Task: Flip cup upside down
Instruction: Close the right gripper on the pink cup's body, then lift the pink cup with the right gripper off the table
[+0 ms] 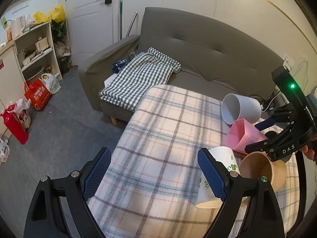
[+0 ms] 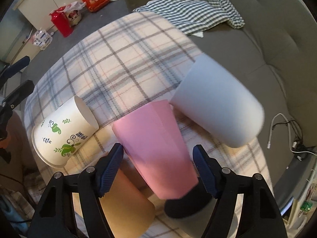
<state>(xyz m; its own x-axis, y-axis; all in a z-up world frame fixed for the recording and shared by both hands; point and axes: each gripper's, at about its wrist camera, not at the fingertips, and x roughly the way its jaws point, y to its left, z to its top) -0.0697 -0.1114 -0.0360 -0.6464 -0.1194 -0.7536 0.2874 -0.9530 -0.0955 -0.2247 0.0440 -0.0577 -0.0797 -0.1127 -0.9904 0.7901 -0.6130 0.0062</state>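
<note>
Several cups lie on their sides on a plaid-covered table (image 1: 158, 130). A pink cup (image 2: 158, 146) lies between the fingers of my right gripper (image 2: 158, 158); the jaws are open around it and I cannot tell whether they touch it. It shows in the left wrist view too (image 1: 243, 136). A plain white cup (image 2: 218, 103) lies just beyond it, a white cup with green leaf prints (image 2: 63, 130) to its left, and a brown paper cup (image 2: 126, 204) under the left finger. My left gripper (image 1: 154, 172) is open and empty, beside the leaf-print cup (image 1: 220, 174).
A grey sofa (image 1: 208, 51) with a folded checked cloth (image 1: 138, 75) stands behind the table. A dark object (image 2: 184, 206) lies under the pink cup. Bags and a red flask (image 1: 13, 123) stand on the floor at left. Cables (image 2: 287, 136) lie at right.
</note>
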